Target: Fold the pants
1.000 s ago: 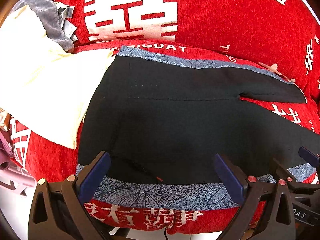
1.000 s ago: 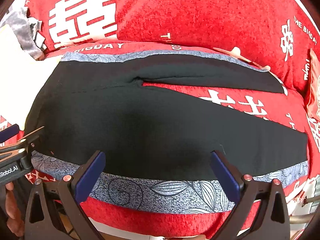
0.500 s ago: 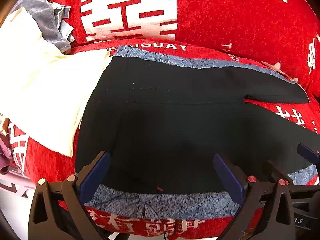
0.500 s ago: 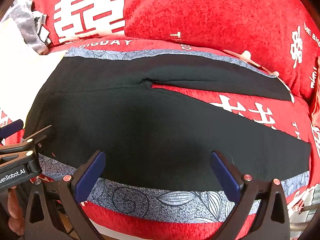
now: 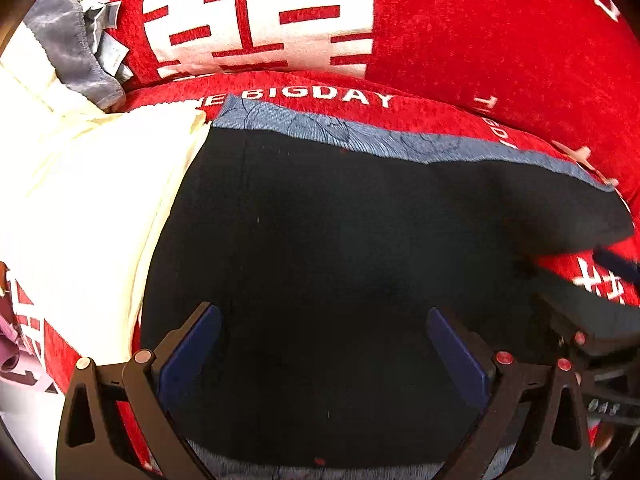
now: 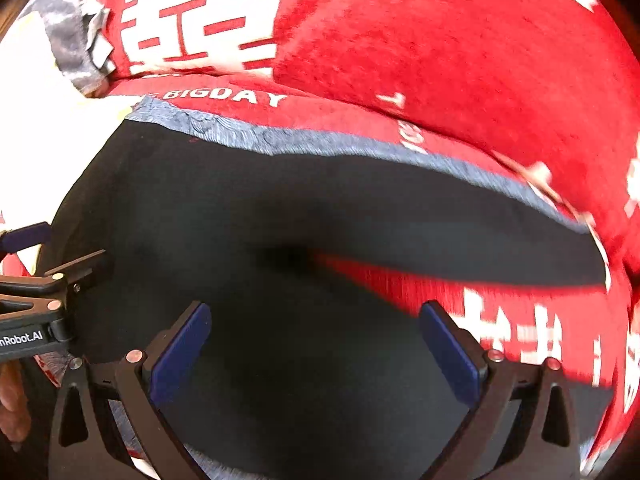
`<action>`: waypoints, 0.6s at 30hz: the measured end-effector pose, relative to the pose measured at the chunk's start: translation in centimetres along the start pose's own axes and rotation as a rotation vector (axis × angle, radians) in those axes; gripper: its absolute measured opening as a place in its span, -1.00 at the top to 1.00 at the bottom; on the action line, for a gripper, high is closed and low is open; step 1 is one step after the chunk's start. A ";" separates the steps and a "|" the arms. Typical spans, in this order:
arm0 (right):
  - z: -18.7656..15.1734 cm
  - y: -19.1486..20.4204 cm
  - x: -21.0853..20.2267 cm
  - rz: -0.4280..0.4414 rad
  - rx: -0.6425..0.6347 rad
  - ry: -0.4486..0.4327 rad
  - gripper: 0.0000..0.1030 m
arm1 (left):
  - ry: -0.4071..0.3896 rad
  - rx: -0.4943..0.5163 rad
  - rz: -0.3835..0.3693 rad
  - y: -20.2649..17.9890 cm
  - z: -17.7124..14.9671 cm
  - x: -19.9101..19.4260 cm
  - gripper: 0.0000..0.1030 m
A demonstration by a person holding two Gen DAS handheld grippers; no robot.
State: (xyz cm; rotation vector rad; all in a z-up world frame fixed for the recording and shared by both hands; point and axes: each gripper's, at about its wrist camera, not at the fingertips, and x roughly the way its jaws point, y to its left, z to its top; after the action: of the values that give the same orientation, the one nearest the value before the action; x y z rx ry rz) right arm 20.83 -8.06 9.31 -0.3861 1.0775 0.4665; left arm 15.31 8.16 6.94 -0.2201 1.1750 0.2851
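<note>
Across the red sofa seat (image 5: 280, 88), the black pants (image 5: 340, 248) lie spread flat, waist end toward the left and the two legs running off to the right, with a blue-grey patterned band (image 5: 360, 136) along the far edge. Low over the waist area, the left gripper (image 5: 324, 344) hangs with its blue-padded fingers (image 5: 188, 352) wide apart and nothing between them. Just beside it, the right gripper (image 6: 316, 340) is equally spread and empty, poised above the crotch where the legs split and a wedge of red cushion (image 6: 500, 320) shows between them. Against the left edge of the pants, a cream cloth (image 5: 80, 208) lies on the seat, touching or slightly overlapping the black fabric, and a grey garment (image 5: 68, 40) is bunched in the back corner behind it. Open cushion remains along the far side, between the patterned band and the red backrest (image 5: 500, 40) with its white characters. Whether either gripper touches the fabric cannot be told. Each near hem of the pants is hidden under the gripper frames, and the far leg's end runs out of the left view. Much of the right view is blurred, most of all at its right side. At that view's lower left, part of a hand (image 6: 14, 408) shows, cut off by the frame.
</note>
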 end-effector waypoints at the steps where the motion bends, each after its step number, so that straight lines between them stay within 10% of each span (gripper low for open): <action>1: 0.9 0.0 0.6 0.005 -0.034 -0.002 -1.00 | 0.003 -0.004 0.000 0.0 0.4 0.3 -1.00; 18: 11.9 1.6 14.1 0.211 -0.353 0.148 -1.00 | 0.052 -0.019 -0.019 -0.5 3.6 5.3 -1.00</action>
State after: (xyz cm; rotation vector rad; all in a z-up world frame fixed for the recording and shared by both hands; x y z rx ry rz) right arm 34.36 1.87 1.56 -0.6285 1.1868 0.8317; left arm 20.46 9.40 3.34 -0.2567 1.2215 0.2757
